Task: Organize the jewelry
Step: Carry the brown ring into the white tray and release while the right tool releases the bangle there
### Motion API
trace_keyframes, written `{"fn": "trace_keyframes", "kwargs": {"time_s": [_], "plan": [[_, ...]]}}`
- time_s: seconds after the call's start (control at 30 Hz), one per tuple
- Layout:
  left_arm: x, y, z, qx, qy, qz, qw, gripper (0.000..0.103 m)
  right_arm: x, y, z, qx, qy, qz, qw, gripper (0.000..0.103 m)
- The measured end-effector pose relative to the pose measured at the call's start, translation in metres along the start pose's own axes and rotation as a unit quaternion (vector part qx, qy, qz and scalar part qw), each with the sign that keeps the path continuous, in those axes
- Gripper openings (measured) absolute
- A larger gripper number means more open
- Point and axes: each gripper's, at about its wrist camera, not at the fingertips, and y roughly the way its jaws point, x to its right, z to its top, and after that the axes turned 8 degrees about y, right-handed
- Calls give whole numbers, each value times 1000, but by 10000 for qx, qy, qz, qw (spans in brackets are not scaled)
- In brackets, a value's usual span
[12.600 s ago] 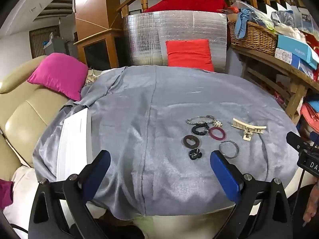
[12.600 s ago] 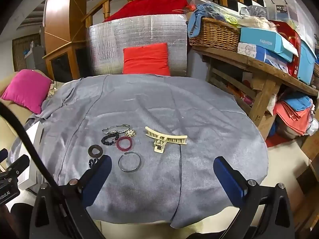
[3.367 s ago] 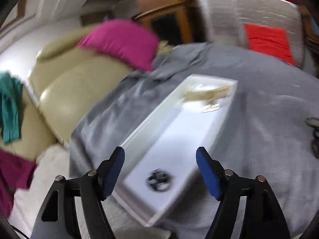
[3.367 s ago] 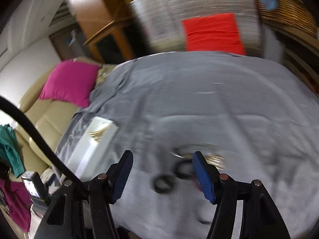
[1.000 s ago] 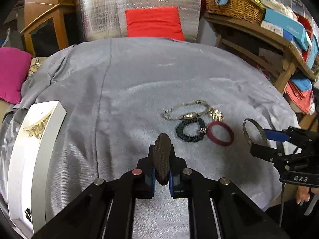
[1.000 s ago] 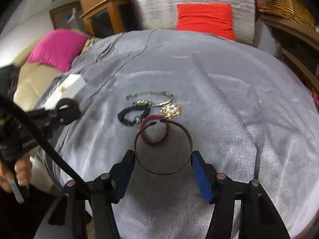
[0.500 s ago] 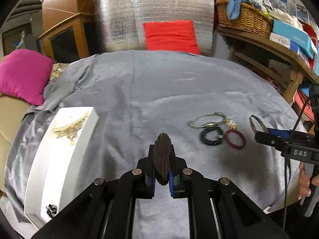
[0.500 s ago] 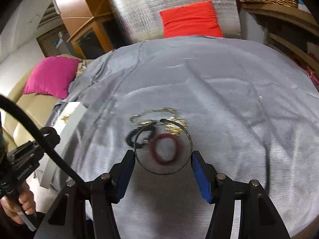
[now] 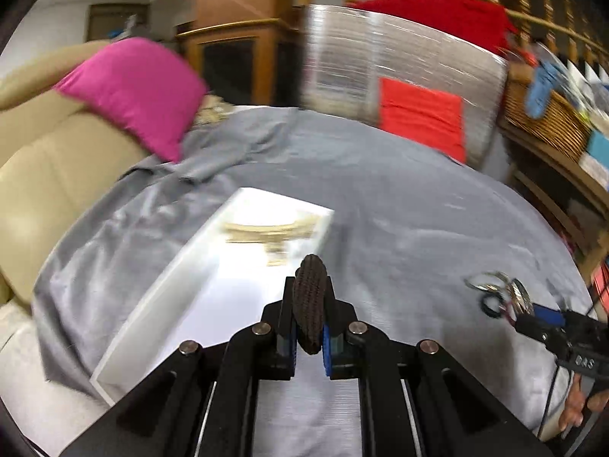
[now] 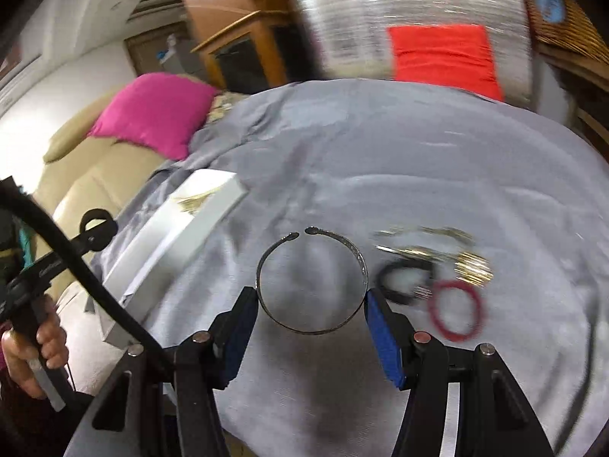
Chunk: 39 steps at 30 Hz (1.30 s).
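Left gripper is clamped tight on a dark brown knitted hair tie, held edge-on and upright between the blue pads, above the near end of a long white rectangular tray. The tray lies on the left side of the grey cloth-covered table; a cream plastic claw clip sits at its far end, blurred.

Right gripper has its jaws fairly wide, pressing from both sides on a thin dark metal open bangle, lifted above the cloth, the bangle's gap pointing far.

Right of the bangle on the cloth: a black beaded bracelet, a red elastic ring nearest, a gold-and-silver chain bracelet farthest, all close together and motion-blurred.

Pink cushion on a beige sofa to the far left, red cushion against a silver foil panel at the far edge.
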Motion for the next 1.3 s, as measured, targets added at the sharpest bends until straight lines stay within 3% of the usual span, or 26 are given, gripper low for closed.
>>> {"fn": "trace_keyframes", "kwargs": {"time_s": [0.1,0.27,0.43,0.6,0.9,1.13,1.3], "plan": [[-38,-1,-7,-80,-333,234,9991,10,-33,15,9,-74,-239,250,9994,61],[-98,7,-36,-669,-1081,338,9913,10,-107,45,28,-235,-808,712,9939,61],[-110,20,-51,-1182,-1376,306,9829,10,-179,87,42,-581,-1328,1077,9836,61],[-121,30,-65,-1559,-1557,401,9746,11,-224,139,46,-1041,-1603,1072,9757,61],[-136,50,-85,-2087,-1971,240,9576,10,-258,215,42,-1926,-1896,736,9600,61],[-136,61,-91,-2332,-2018,251,9509,11,-261,233,38,-2238,-2039,386,9523,61],[-138,71,-95,-2473,-2092,224,9458,11,-256,244,40,-2360,-1838,241,9539,62]]}}
